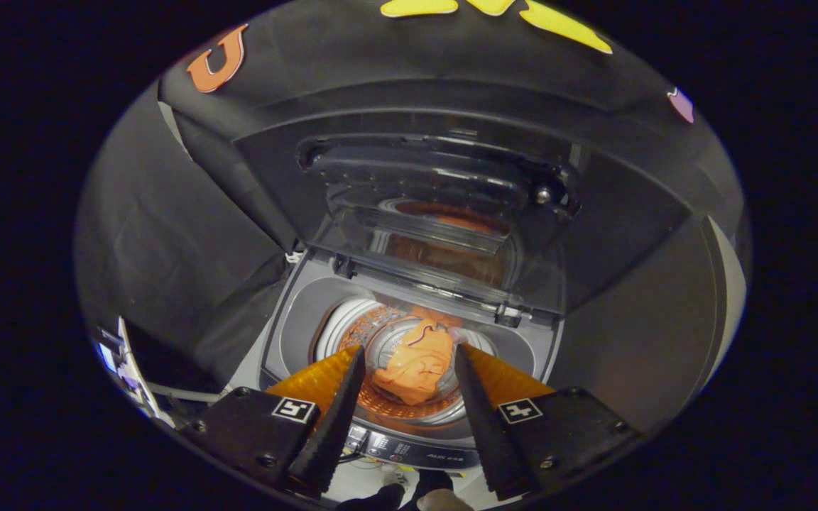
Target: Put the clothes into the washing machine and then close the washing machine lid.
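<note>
Gripper [409,355] hangs above the washing machine [295,319], fingers spread wide, nothing between them. Orange clothes [416,365] lie bunched down in the drum [352,323], seen through the gap between the fingers and well below them. Lid [444,213] stands folded up at the far side, its clear panel reflecting the orange load. Control panel [409,451] sits at the near edge, under the fingers. Looks like loading is done, so closing the lid is the step in hand. To do it well: lift clear of the opening, go far and up to the lid's top edge, hook or push it from behind with one finger, and bring it toward the near side along its hinge arc. Folding lid may buckle at the middle joint, so push steadily and low-force, and check no cloth sits over the rim.
</note>
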Motion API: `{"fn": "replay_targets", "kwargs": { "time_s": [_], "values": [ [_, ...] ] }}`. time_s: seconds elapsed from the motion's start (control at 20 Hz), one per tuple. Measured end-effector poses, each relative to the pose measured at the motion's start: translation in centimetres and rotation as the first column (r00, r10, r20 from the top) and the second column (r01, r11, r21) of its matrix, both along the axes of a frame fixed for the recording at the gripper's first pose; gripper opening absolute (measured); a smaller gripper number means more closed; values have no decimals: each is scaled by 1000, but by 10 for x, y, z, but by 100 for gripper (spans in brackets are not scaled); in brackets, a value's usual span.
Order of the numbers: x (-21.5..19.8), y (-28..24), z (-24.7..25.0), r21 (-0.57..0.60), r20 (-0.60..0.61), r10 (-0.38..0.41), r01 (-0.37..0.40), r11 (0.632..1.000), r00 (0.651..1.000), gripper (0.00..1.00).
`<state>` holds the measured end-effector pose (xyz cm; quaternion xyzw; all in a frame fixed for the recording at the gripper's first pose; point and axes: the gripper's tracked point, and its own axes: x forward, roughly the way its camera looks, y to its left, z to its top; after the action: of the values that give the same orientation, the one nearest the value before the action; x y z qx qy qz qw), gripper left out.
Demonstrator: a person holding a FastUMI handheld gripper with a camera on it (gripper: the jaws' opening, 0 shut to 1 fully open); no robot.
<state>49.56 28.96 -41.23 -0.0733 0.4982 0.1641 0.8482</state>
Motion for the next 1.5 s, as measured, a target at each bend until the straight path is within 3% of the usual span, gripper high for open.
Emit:
{"fn": "replay_targets", "kwargs": {
  "time_s": [0.45, 0.8, 1.3, 1.5],
  "values": [
    [16, 21, 96, 79, 189, 28, -44, 996, 982, 79],
    [48, 38, 171, 158, 325, -42, -11, 987, 945, 79],
    [107, 46, 209, 182, 442, -172, 99, 978, 880, 80],
    [125, 50, 200, 187, 428, -208, 139, 972, 879, 79]
  ]
}}
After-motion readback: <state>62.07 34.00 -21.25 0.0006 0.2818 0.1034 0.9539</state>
